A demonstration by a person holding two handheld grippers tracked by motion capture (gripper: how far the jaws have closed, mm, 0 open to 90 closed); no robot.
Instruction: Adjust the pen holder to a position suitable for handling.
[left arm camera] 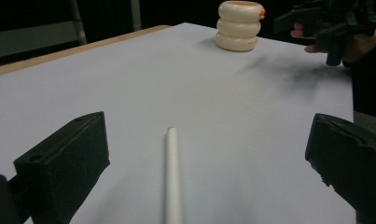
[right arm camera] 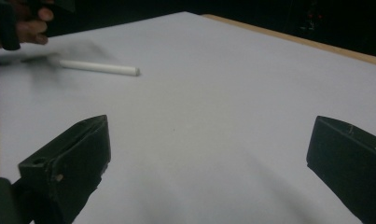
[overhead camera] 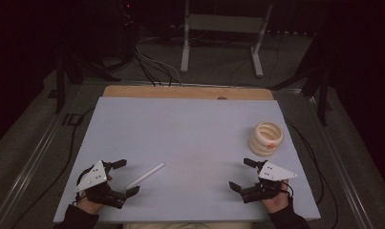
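A thin white stick (overhead camera: 146, 176) lies flat on the pale grey board (overhead camera: 190, 129), near its front left. My left gripper (overhead camera: 127, 177) is open, and the stick's near end lies on the board between its jaws without touching either. In the left gripper view the stick (left arm camera: 172, 172) runs straight ahead between the jaws of the left gripper (left arm camera: 206, 140). A cream ringed holder (overhead camera: 266, 138) with an orange spot stands at the right. My right gripper (overhead camera: 240, 174) rests in front of it, open and holding nothing. In the right gripper view its jaws (right arm camera: 209, 140) stand wide over bare board.
The board's wooden far edge (overhead camera: 187, 92) shows at the back. Beyond it are a white frame stand (overhead camera: 221, 28) and cables on the dark floor. The ringed holder (left arm camera: 239, 25) and the stick (right arm camera: 99, 67) are the sole loose items on the board.
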